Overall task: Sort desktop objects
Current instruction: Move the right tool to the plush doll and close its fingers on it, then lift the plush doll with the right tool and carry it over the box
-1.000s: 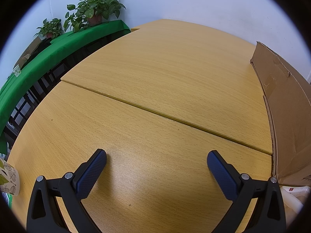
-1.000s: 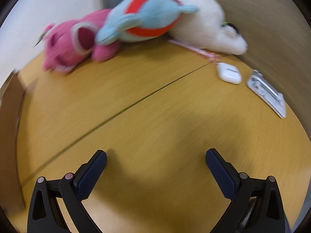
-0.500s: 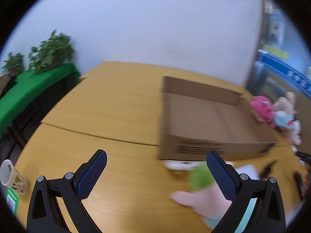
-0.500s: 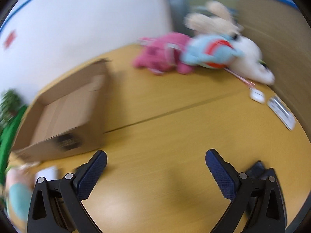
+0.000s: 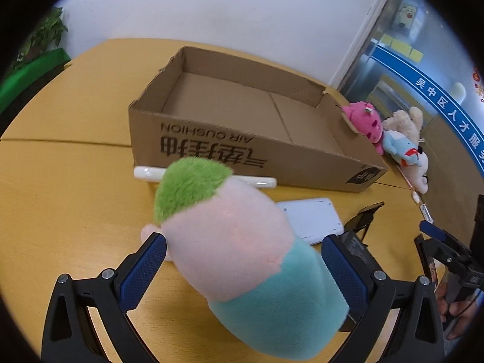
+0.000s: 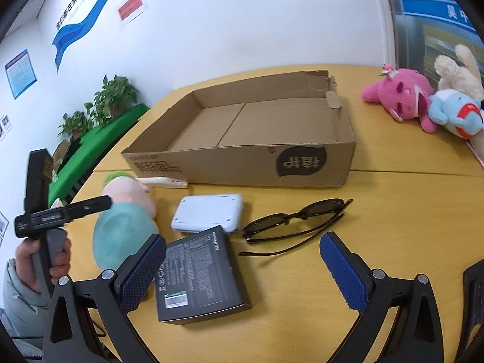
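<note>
A plush doll [image 5: 242, 251] with green hair, a pink head and a teal body lies on the wooden table; it also shows in the right wrist view [image 6: 127, 220]. My left gripper [image 5: 242, 264] is open, its fingers on either side of the doll. My right gripper [image 6: 242, 269] is open and empty, above a black box [image 6: 199, 275] and black sunglasses [image 6: 296, 217]. A white flat device [image 6: 208, 216] and a white pen-like stick [image 6: 165, 182] lie in front of the open, empty cardboard box [image 6: 242, 163].
Pink, blue and cream plush toys [image 6: 423, 103] lie at the far right of the table. A dark device [image 6: 475, 284] sits at the right edge. Potted plants on a green-covered bench [image 6: 99, 121] stand at the left, beyond the table's edge [image 6: 87, 181].
Both views swung from bare table and plush toys towards the cardboard box. The left gripper has come down around the green-haired doll; the right now hovers over the black box and sunglasses.
</note>
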A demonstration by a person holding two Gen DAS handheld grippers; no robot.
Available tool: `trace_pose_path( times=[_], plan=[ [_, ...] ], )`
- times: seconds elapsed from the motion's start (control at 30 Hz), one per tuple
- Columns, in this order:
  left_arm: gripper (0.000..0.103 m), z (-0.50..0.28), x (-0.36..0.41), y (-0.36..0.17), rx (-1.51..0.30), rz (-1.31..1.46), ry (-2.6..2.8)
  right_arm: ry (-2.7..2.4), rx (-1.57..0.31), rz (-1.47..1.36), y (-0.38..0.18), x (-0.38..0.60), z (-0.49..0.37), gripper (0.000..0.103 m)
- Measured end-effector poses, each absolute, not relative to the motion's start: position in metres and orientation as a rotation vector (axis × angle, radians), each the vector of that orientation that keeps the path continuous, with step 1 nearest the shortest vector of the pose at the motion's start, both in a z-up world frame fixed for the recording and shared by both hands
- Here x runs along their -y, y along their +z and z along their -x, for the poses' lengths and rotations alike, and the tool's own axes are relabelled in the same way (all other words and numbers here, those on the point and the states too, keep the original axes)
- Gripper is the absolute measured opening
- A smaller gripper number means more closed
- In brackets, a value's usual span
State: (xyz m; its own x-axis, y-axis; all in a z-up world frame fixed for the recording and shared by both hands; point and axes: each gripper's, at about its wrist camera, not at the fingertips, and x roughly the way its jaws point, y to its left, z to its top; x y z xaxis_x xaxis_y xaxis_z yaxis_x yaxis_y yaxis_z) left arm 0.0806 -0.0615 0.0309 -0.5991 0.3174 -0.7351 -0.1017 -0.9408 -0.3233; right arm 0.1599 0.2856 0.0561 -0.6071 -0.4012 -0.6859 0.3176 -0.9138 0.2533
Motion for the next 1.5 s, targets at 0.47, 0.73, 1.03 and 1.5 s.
trace_pose_path(
  times=[0.47, 0.73, 1.03, 1.5],
  plan=[
    [0.102, -0.082, 0.06, 0.009, 0.488, 1.256, 2.493, -2.099, -0.188, -1.163, 0.031, -0.134, -0.149, 0.103],
    [0.102, -0.088, 0.076, 0.009, 0.504, 1.274, 2.476, -1.966, -0.18, -1.209, 0.01, -0.089, -0.141, 0.099],
    [0.1, -0.093, 0.098, 0.011, 0.506, 1.287, 2.417, -1.863, -0.157, -1.234, 0.002, -0.071, -0.154, 0.097],
    [0.077, -0.106, 0.073, 0.019, 0.456, 1.262, 2.359, -1.885, -0.202, -1.187, -0.002, -0.066, -0.179, 0.087]
  ],
)
